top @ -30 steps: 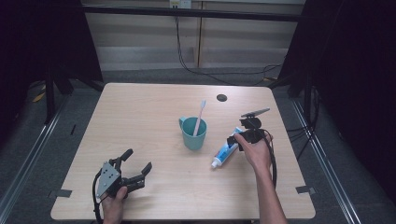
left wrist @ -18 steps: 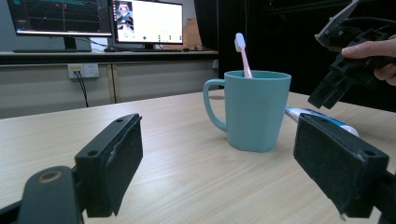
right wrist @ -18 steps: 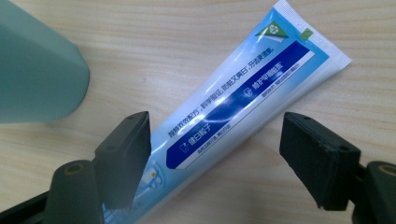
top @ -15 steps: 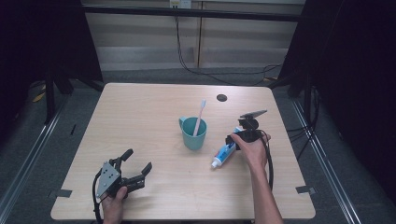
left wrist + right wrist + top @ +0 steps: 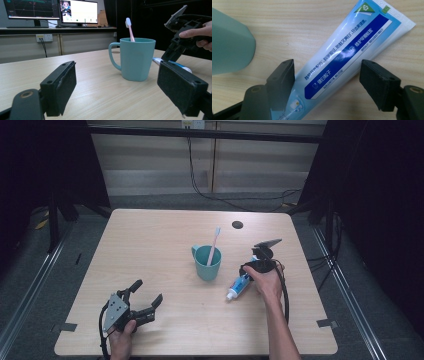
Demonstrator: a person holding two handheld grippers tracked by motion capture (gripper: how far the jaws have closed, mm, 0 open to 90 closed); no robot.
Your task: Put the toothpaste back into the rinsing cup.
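A blue and white toothpaste tube [image 5: 237,285] [image 5: 342,57] lies flat on the wooden table [image 5: 165,235], just right of a teal mug [image 5: 207,265] [image 5: 136,58] that holds a pink toothbrush [image 5: 215,242] [image 5: 130,28]. My right gripper [image 5: 249,272] [image 5: 327,77] points down over the tube. Its jaws have just been closing with the tube between them; the left pad overlaps the tube's edge and the right pad stands clear of it. My left gripper [image 5: 148,291] [image 5: 117,85] rests low near the front left of the table, open and empty, facing the mug.
A small black round hole [image 5: 237,224] sits near the table's far edge. Cables trail over the floor behind the table. Monitors [image 5: 77,11] stand on a desk beyond it. Dark frame posts flank both sides.
My right gripper has come down a little over the toothpaste tube. The left gripper, mug and toothbrush have stayed put.
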